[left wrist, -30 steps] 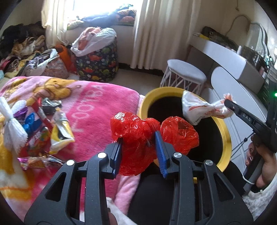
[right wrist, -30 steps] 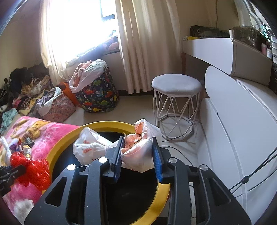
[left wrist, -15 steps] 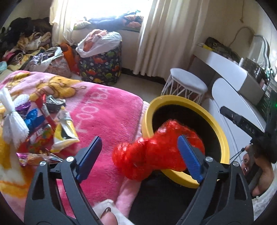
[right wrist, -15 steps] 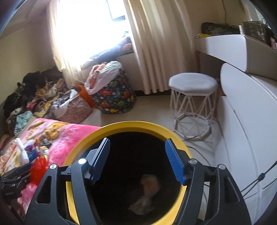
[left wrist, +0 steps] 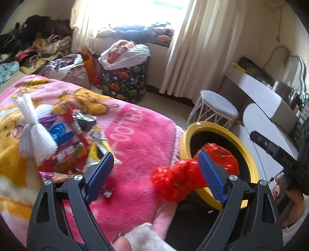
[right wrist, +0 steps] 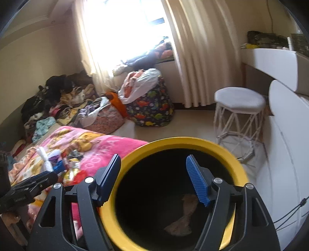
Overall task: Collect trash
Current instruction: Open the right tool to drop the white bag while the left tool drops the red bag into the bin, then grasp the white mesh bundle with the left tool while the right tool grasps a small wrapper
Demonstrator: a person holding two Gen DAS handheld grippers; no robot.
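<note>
A pink cartoon blanket (left wrist: 135, 135) covers the bed, strewn with wrappers (left wrist: 73, 146); beyond it are a white stool (left wrist: 218, 108), curtains (left wrist: 195, 48) and heaped clothes (left wrist: 38, 48). The left gripper (left wrist: 156, 171) is spread wide, its red bag (left wrist: 185, 175) loose over the yellow-rimmed bin (left wrist: 251, 166). The right gripper (right wrist: 154, 181) is opening, nothing between its jaws, above a pale bag (right wrist: 183, 218) in the bin.

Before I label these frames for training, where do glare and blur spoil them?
Left wrist view: window blown out, red bag motion-smeared, edges fisheye-bent. Right wrist view: window glare again, bin interior near black, its contents dim.
</note>
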